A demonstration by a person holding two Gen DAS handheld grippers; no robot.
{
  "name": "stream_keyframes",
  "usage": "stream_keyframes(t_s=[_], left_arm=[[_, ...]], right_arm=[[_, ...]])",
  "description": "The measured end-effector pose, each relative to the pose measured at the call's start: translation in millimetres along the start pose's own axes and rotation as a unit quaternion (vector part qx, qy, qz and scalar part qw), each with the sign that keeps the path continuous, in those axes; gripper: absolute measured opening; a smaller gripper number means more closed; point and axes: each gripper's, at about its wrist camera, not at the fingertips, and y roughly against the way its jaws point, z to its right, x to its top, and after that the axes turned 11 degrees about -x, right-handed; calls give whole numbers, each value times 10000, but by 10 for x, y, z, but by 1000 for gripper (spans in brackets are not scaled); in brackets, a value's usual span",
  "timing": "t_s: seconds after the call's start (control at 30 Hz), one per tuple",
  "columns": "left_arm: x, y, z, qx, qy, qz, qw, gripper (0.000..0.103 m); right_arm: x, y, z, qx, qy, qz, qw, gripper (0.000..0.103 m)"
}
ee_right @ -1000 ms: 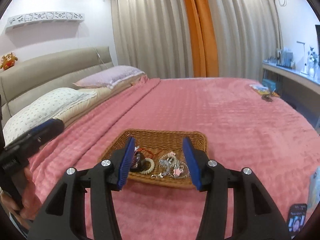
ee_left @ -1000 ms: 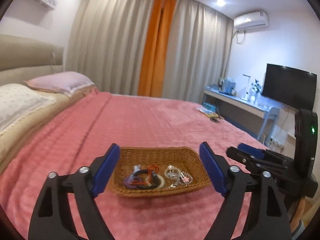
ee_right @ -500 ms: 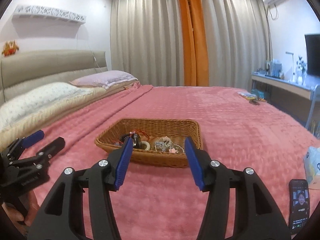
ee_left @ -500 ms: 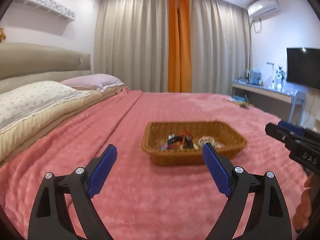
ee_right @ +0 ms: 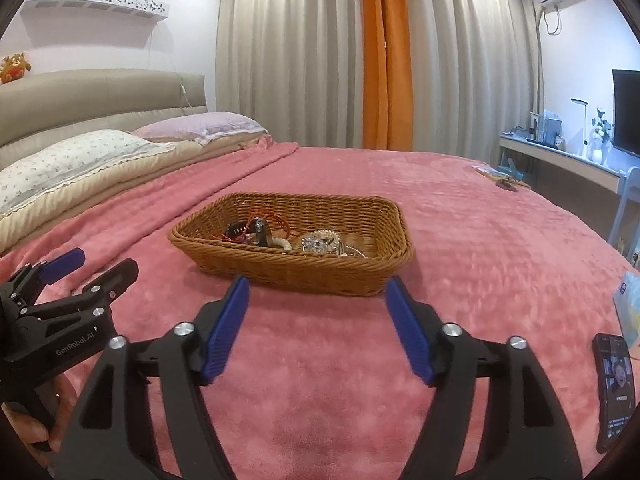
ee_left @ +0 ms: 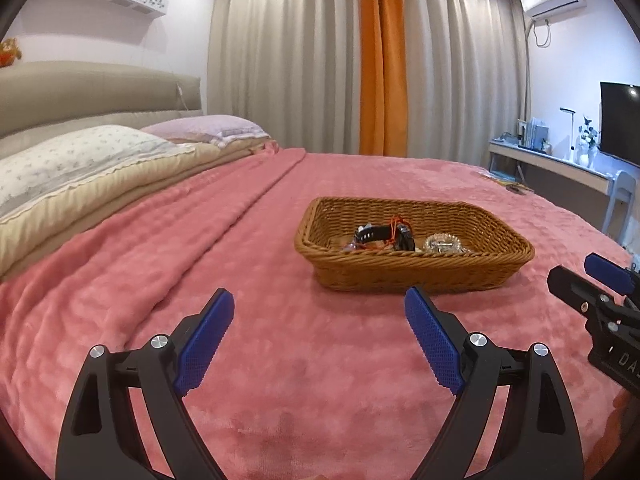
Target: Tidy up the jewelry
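My left gripper (ee_left: 320, 320) hangs over the pink blanket (ee_left: 160, 280) with its blue fingers spread wide and nothing between them. My right gripper (ee_right: 318, 312) is also spread wide and empty. Ahead of both sits the wicker basket (ee_right: 288, 270), apart from the fingertips, holding the jewelry (ee_right: 280, 236). A phone (ee_right: 614, 388) lies to my right gripper's right.

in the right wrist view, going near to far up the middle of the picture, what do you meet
right gripper with its jaws apart → bare pink blanket → wicker basket holding the jewelry → more blanket → beige curtains with the orange curtain at the far wall
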Motion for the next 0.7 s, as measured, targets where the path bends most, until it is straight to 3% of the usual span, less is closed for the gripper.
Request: stream_keyframes(t_s=[0.7], left_arm=[[-26, -34, 47, 23, -86, -80, 9999, 89]], right_arm=[[-15, -107, 36, -1, -68, -201, 9998, 71]])
